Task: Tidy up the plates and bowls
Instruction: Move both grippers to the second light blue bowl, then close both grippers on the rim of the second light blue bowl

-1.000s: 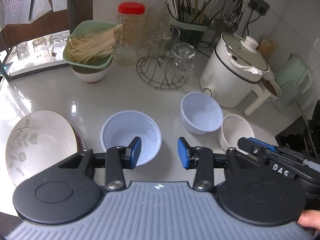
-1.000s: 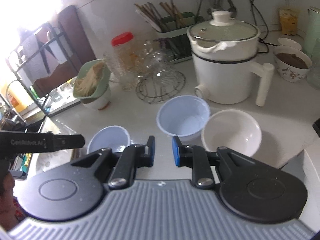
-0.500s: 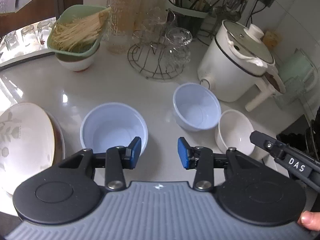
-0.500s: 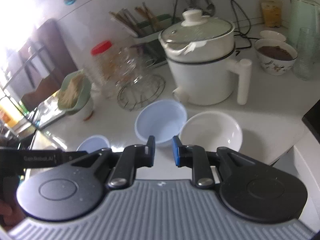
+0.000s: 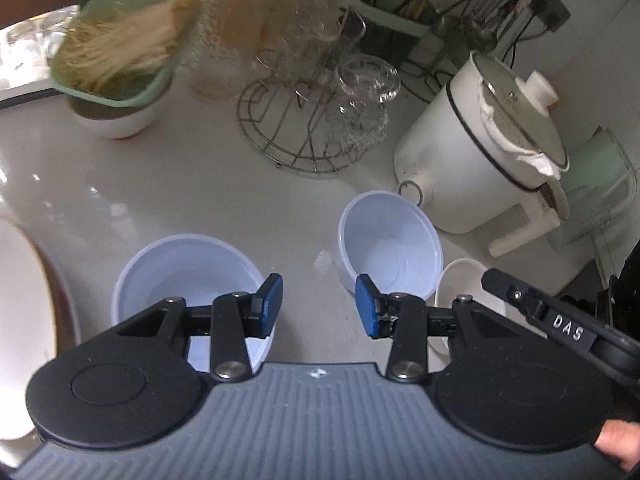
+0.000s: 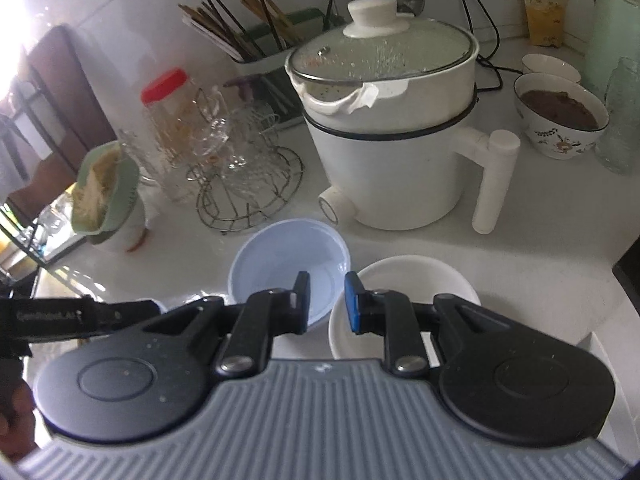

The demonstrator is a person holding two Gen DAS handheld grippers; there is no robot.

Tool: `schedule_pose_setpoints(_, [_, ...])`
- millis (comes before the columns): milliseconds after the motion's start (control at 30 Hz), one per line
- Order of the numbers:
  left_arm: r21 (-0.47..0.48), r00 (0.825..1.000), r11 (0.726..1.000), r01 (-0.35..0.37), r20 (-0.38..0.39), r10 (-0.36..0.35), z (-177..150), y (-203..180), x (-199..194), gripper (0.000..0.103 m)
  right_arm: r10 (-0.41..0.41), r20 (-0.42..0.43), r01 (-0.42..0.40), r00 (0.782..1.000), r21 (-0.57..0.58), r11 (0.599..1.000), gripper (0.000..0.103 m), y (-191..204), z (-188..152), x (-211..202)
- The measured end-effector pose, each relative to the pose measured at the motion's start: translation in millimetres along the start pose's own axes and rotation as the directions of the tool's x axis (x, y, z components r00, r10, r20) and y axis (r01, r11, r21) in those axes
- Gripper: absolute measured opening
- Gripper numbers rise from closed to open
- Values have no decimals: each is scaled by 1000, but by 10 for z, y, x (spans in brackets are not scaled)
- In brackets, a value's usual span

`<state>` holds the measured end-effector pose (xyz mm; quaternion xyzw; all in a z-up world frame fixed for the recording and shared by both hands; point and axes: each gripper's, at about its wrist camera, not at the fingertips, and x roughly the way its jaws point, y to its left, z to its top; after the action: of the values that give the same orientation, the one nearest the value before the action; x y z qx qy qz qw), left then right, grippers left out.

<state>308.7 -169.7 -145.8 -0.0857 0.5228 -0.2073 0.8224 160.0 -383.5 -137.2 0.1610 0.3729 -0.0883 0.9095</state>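
Observation:
On the white counter, the left wrist view shows a pale blue bowl (image 5: 188, 268) under my left finger and a second pale blue bowl (image 5: 390, 248) just beyond the right finger. A white bowl (image 5: 460, 280) stands to its right. A patterned plate (image 5: 16, 320) lies at the left edge. My left gripper (image 5: 318, 296) hangs open over the bare counter between the two blue bowls, holding nothing. My right gripper (image 6: 326, 300) stands narrowly open and empty above the spot where the blue bowl (image 6: 280, 252) and the white bowl (image 6: 416, 280) meet.
A white electric pot (image 6: 400, 140) with a side handle stands right behind the bowls. A wire rack of glasses (image 5: 316, 120), a red-lidded jar (image 6: 168, 128), a green basket of noodles (image 5: 120, 52) and a chopstick holder (image 6: 272, 52) line the back. A filled patterned bowl (image 6: 560, 116) sits far right.
Both grippers have moved forward and down toward the bowls, which now look larger and nearer. The plate has slid toward the left edge of view. Neither gripper's gap has changed.

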Motion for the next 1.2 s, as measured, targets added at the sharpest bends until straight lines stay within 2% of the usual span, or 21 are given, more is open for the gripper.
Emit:
schedule_pose_setpoints(233, [35, 998, 999, 36, -45, -35, 159, -55, 373, 46, -14, -54, 13, 998, -16, 1000, 23, 2, 145, 324])
schedule_pose_setpoints(500, [134, 997, 990, 45, -66, -36, 266, -202, 693, 45, -33, -95, 26, 995, -74, 997, 23, 13, 253, 665])
schedule_pose_setpoints(600, [124, 996, 991, 47, -80, -37, 298, -204, 808, 42, -50, -109, 38, 993, -103, 994, 23, 39, 283, 784])
schedule_pose_setpoints(733, [107, 992, 991, 81, -106, -69, 302, -189, 928, 31, -72, -140, 54, 988, -128, 990, 23, 63, 295, 920])
schedule_pose_setpoints(833, [72, 984, 993, 96, -155, -84, 281, -148, 1014, 25, -78, -158, 54, 984, -150, 987, 21, 98, 270, 990])
schedule_pose_setpoints(1033, [34, 985, 995, 97, -147, -91, 322, -72, 953, 25, -54, -182, 34, 982, -112, 993, 21, 114, 227, 989])
schedule_pose_setpoints(1200, [43, 988, 995, 88, -134, -82, 367, -77, 791, 25, -20, -165, 6, 986, -83, 997, 21, 166, 239, 830])
